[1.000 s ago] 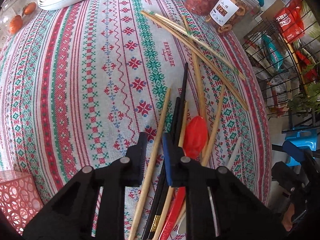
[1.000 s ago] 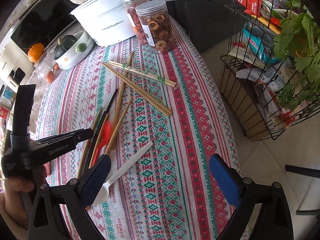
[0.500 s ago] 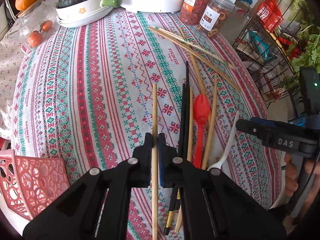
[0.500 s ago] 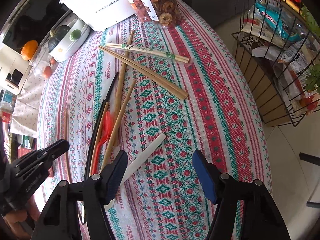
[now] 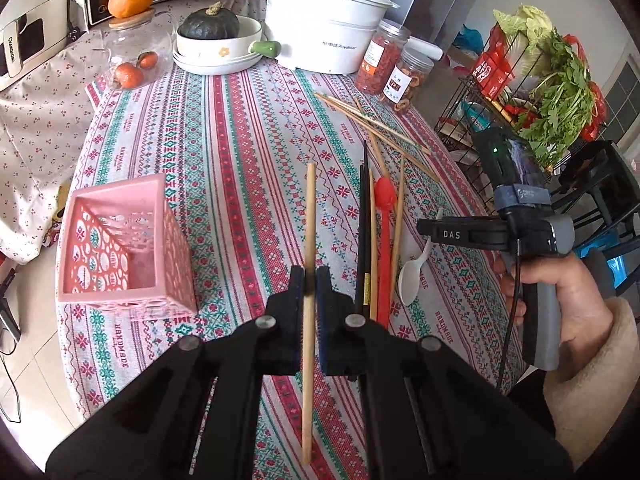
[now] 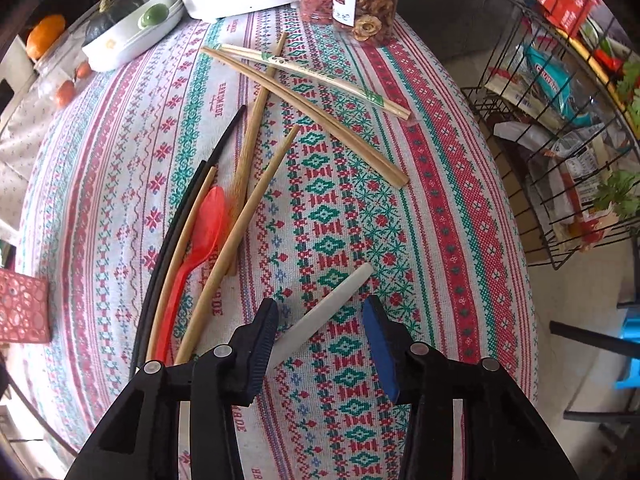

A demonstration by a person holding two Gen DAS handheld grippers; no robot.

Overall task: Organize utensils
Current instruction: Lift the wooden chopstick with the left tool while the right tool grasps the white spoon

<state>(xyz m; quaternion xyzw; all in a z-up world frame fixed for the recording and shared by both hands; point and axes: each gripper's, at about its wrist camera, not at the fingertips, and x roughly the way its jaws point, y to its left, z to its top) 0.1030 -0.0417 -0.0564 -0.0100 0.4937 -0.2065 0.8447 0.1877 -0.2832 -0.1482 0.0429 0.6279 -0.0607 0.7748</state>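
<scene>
My left gripper [image 5: 309, 280] is shut on a wooden chopstick [image 5: 309, 216] and holds it above the patterned tablecloth. A pink perforated basket [image 5: 120, 248] stands to its left. Black chopsticks [image 5: 363, 216], a red spoon [image 5: 385, 232], more wooden chopsticks [image 5: 396, 232] and a white spoon [image 5: 412, 272] lie to the right. My right gripper [image 6: 320, 324] is open, low over the cloth, with the white spoon's handle [image 6: 324, 312] between its fingers. The red spoon [image 6: 200, 236] and chopsticks [image 6: 256, 208] lie to its left.
A white cooker [image 5: 324, 28], two snack jars [image 5: 400, 68], a bowl with a squash [image 5: 216, 40] and a glass jar [image 5: 136, 52] stand at the table's far side. A wire rack with groceries [image 6: 560, 120] stands off the table's right edge.
My left gripper has closed on a wooden chopstick and lifted it up and back. My right gripper has moved down around the white spoon's handle and narrowed.
</scene>
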